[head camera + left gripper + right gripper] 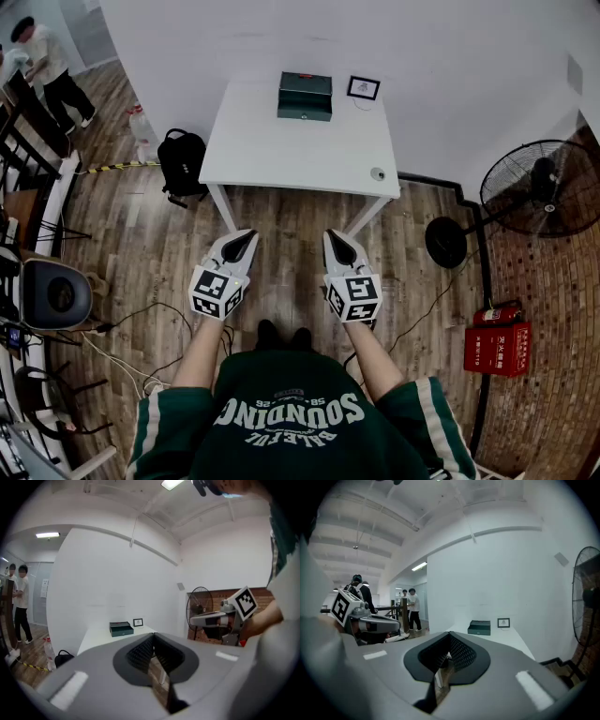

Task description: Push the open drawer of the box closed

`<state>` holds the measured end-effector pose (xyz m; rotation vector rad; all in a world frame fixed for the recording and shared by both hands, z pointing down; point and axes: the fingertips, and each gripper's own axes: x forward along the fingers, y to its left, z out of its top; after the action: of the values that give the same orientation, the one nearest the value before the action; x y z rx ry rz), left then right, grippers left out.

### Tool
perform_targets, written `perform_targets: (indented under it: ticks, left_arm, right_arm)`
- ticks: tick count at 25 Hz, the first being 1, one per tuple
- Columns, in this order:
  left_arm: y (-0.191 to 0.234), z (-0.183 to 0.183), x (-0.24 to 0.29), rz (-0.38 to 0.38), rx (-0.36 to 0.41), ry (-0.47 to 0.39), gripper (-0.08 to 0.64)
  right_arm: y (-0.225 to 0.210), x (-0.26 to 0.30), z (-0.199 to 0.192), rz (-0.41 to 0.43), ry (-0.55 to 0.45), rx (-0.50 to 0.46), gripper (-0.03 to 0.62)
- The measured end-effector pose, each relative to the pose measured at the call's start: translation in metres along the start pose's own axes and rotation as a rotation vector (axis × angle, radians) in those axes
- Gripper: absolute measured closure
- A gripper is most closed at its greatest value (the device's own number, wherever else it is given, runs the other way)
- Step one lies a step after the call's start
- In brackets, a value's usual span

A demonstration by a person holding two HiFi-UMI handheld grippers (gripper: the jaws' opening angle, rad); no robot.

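Note:
A dark green box (305, 96) stands at the far side of the white table (281, 155). Its front, with a small knob, faces me; from here I cannot tell how far the drawer stands out. Both grippers hang in the air well short of the table, above the wooden floor in front of my body. The left gripper (246, 236) is shut with nothing in it, and the right gripper (335, 236) is shut and empty too. The left gripper view shows the box (121, 629) far beyond its jaws, as does the right gripper view, box (479, 627).
A small picture frame (363, 88) stands right of the box, and a small round object (377, 173) lies near the table's right front corner. A black backpack (182, 161) sits left of the table; a floor fan (539, 187) and a red case (497, 345) are at right. People (42, 66) stand far left.

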<state>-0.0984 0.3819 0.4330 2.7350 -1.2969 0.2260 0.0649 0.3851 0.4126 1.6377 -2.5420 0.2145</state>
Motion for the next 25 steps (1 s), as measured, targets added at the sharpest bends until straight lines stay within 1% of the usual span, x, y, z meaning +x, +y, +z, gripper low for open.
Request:
perform_targets:
  ticks: [3, 5, 11, 19, 25]
  left_arm:
    - [-0.003, -0.001, 0.001, -0.001, -0.002, 0.0, 0.508]
    - [-0.004, -0.001, 0.003, -0.003, -0.003, 0.0, 0.508]
    - [0.004, 0.0, 0.004, -0.017, -0.001, 0.001, 0.508]
    - [0.034, 0.002, 0.012, -0.036, -0.001, -0.018, 0.508]
    - [0.04, 0.001, 0.017, -0.075, 0.004, -0.01, 0.508]
  right_arm:
    - [0.003, -0.001, 0.0, 0.044, -0.006, 0.014, 0.591]
    - [0.001, 0.001, -0.003, 0.051, 0.001, 0.028, 0.591]
    - [0.003, 0.011, -0.008, 0.026, 0.013, 0.024, 0.591]
    - [0.013, 0.039, -0.007, 0.028, 0.016, 0.028, 0.592]
    - [0.012, 0.044, -0.005, -0.002, 0.014, 0.043, 0.592]
